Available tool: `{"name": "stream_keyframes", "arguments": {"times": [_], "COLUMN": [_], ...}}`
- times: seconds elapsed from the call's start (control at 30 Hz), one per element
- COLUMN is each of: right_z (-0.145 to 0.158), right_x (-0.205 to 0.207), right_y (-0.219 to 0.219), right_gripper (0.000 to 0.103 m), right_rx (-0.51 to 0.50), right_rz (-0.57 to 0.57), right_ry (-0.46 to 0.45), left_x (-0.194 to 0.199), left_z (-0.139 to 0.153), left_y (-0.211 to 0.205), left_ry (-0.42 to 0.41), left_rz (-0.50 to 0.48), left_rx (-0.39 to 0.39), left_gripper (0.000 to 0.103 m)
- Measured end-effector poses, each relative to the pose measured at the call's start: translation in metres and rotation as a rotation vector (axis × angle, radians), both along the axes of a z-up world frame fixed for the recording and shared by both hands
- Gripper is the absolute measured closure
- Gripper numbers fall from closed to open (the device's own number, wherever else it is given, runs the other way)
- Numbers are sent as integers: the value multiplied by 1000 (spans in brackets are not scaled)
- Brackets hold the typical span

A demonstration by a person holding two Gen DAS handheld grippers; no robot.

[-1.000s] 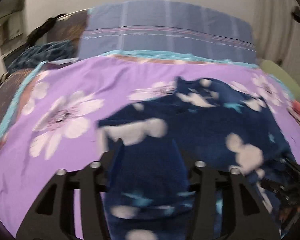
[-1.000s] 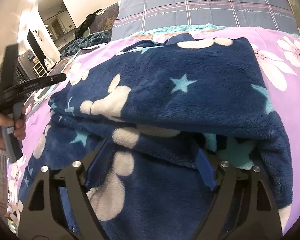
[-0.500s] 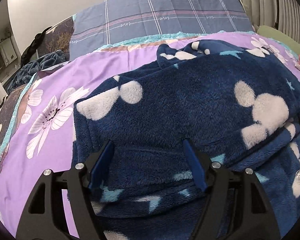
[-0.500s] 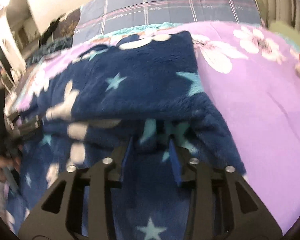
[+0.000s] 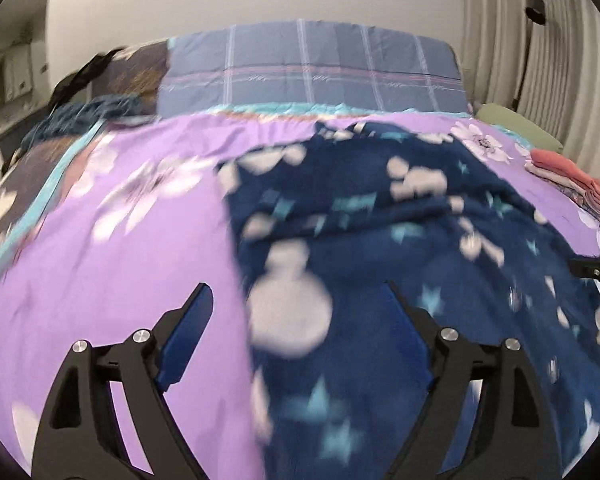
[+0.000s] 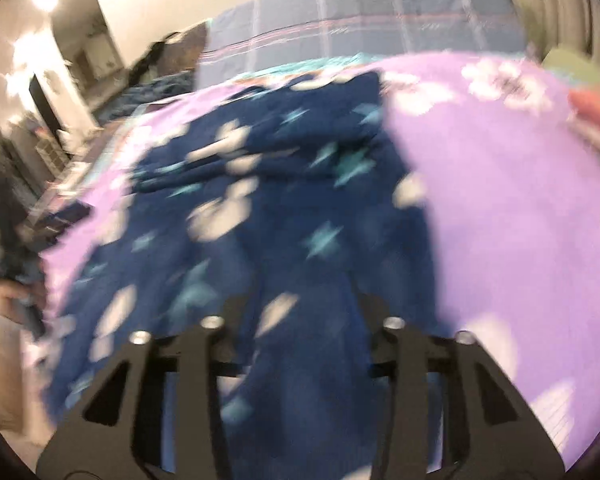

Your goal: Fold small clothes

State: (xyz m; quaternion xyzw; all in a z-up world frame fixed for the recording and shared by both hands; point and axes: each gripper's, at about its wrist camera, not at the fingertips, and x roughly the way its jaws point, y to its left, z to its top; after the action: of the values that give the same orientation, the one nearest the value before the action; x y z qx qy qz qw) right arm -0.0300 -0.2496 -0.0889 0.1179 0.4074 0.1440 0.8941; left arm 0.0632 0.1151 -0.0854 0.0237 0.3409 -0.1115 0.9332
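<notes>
A dark blue fleece garment (image 5: 400, 240) with white shapes and pale stars lies on the purple flowered bedspread (image 5: 120, 260), its far part folded over. My left gripper (image 5: 300, 320) hovers over the garment's left edge. Its jaws are opening and stand wide, the left finger over bedspread, the right over fleece, and the pads press on nothing. In the blurred right wrist view, my right gripper (image 6: 304, 300) is at the garment's (image 6: 260, 200) near right part. Its jaws are closing on a bunched ridge of fleece that rises between them.
A stack of folded coral and pink clothes (image 5: 572, 176) sits at the bed's right edge, with a green cushion (image 5: 516, 128) behind it. A plaid pillow (image 5: 312, 68) lies at the head, a teal blanket (image 5: 84, 116) far left. The other gripper's tip (image 5: 596, 268) shows at right.
My left gripper let go of the folded fleece, opened wider and drew back towards the garment's left edge. My right gripper narrowed around a ridge of fleece and pulled back.
</notes>
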Motion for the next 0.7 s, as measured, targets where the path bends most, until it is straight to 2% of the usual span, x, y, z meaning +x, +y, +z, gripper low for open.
{"name": "stream_keyframes", "arguments": {"times": [0.13,0.2,0.23,0.3,0.4,0.47,0.53,0.57,0.6,0.63,0.7], "right_z": [-5,-11,-13,-23,-38,-39,-42,-43,-43,-42,-36], "right_x": [-33,-47,-50,-60,-70,-69,-61,-57,-52,-52,-55], "right_y": [44,64,70,84,95,100,107,111,112,109,94], "right_gripper": [75,75,75,67,61,61,55,59,86,96,97], "right_rx": [100,164,176,191,223,285,360,352,319,311,364], "right_rz": [195,291,316,356,366,383,435,437,400,371,334], "right_ry": [49,91,111,167,215,228,251,251,254,265,263], "left_x": [-38,-51,-55,-67,-84,-93,-99,-103,-106,-108,-117], "left_z": [-11,-15,-17,-18,-18,-19,-22,-23,-24,-25,-25], "left_y": [27,35,37,40,41,40,40,41,42,43,49], "left_ry": [29,38,42,46,43,39,36,36,38,40,41], "left_rz": [67,88,92,97,89,79,79,82,85,89,89], "left_rx": [-65,-73,-78,-80,-72,-68,-64,-67,-78,-88,-127], "left_gripper": [18,17,17,17,17,14,14,14,14,14,14]}}
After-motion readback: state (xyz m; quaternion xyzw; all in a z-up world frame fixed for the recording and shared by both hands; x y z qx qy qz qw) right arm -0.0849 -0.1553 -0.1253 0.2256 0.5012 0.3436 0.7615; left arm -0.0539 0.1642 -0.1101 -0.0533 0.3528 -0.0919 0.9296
